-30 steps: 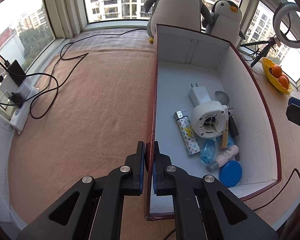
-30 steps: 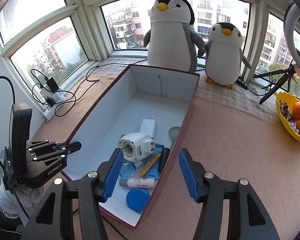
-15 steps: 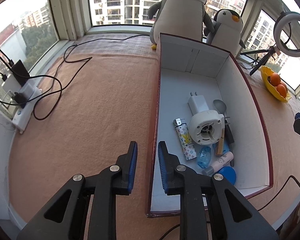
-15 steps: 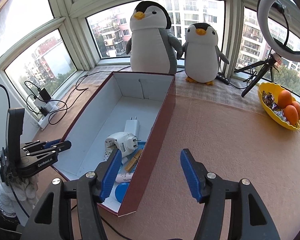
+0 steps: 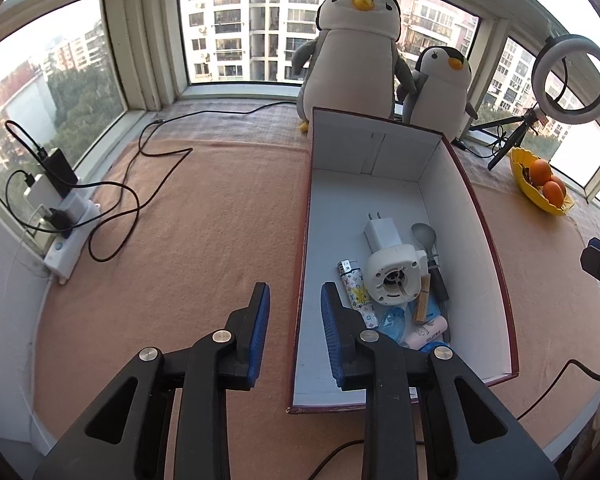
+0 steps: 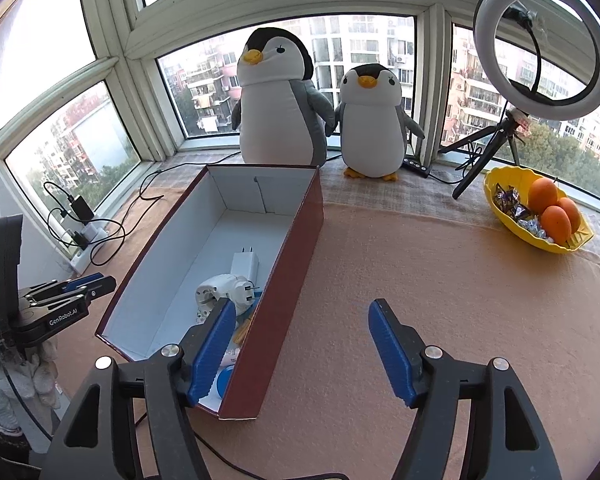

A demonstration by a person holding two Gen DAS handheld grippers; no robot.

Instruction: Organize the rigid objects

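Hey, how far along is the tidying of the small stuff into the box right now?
Looks nearly done: the box already holds the charger, lighter, spoon and other bits, and no loose items show on the blanket. Nothing is in hand: the left gripper is opening, straddling the box's wall without pressing it; the right gripper is opening, empty. Little seems left.

Left gripper [image 5: 291,322], black arms, blue ribbed pads, silver screws, right gripper [image 6: 300,354] alike, "GenRobot.AI" lettering at nine o'clock
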